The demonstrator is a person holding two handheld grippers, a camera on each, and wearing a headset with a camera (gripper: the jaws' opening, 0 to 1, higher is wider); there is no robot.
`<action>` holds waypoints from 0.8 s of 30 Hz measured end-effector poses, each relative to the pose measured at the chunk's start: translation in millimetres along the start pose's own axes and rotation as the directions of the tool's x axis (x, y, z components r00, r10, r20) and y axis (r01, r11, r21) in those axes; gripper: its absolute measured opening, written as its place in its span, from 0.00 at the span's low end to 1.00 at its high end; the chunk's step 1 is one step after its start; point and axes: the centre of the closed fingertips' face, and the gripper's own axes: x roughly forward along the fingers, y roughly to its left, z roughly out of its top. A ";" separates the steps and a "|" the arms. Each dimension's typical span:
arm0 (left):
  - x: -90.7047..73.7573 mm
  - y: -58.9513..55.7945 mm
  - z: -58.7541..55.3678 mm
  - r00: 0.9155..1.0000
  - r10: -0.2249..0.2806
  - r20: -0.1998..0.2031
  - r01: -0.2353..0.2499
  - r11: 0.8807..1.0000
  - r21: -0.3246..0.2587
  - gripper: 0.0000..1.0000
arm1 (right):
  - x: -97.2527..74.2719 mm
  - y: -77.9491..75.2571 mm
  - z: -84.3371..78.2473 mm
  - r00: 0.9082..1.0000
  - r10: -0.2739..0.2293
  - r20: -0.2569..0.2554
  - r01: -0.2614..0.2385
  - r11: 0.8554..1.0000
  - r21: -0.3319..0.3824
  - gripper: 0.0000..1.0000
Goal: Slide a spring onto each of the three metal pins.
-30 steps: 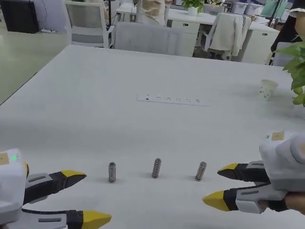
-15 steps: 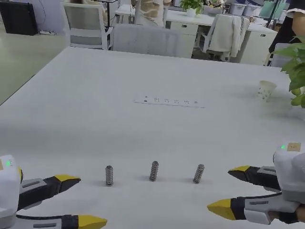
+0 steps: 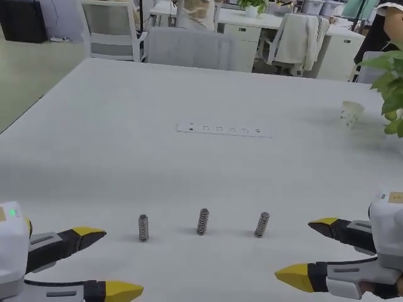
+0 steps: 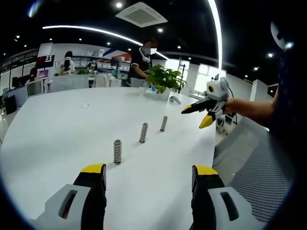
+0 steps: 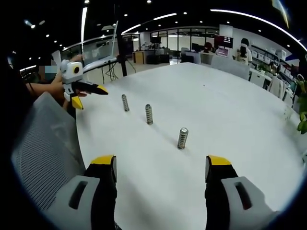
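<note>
White and mostly bare, the surface (image 3: 94, 145) carries three upright springs in a row between the two pairs of fingers: the left spring (image 3: 143, 228) just ahead of the left gripper (image 3: 110, 262), the middle spring (image 3: 203, 221) midway between both grippers, the right spring (image 3: 262, 224) nearest the right gripper (image 3: 305, 248); the fingers touch none of them. The head view takes in a power strip (image 3: 223, 129) well beyond the fingertips and a paper cup (image 3: 351, 114) far past the right fingers, beside a leafy plant (image 3: 390, 94); the right gripper view brings out a plain metal tip above the coils of the spring closest to its fingers; each gripper view adds the other gripper, held in a hand past the far end of the row, and a grey mesh chair (image 5: 43, 143) beside the surface. Both pairs of fingers stand wide apart, yellow tips forward, gripping nothing, held over the surface's near edge.
</note>
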 end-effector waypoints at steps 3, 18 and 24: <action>0.2 0.9 -0.9 1.000 0.003 0.001 -0.003 1.000 -0.005 0.70 | 0.5 -0.7 0.5 1.000 -0.001 0.006 0.001 1.000 0.009 0.76; 0.3 10.0 -7.8 0.999 0.032 -0.001 -0.032 0.999 -0.037 0.78 | 5.0 -0.2 1.1 1.000 0.005 0.003 -0.005 1.000 0.016 0.76; -0.2 13.3 -6.9 0.999 0.043 0.004 -0.043 0.998 -0.040 0.80 | 5.3 -0.5 0.0 1.000 0.005 0.000 -0.005 1.000 0.016 0.76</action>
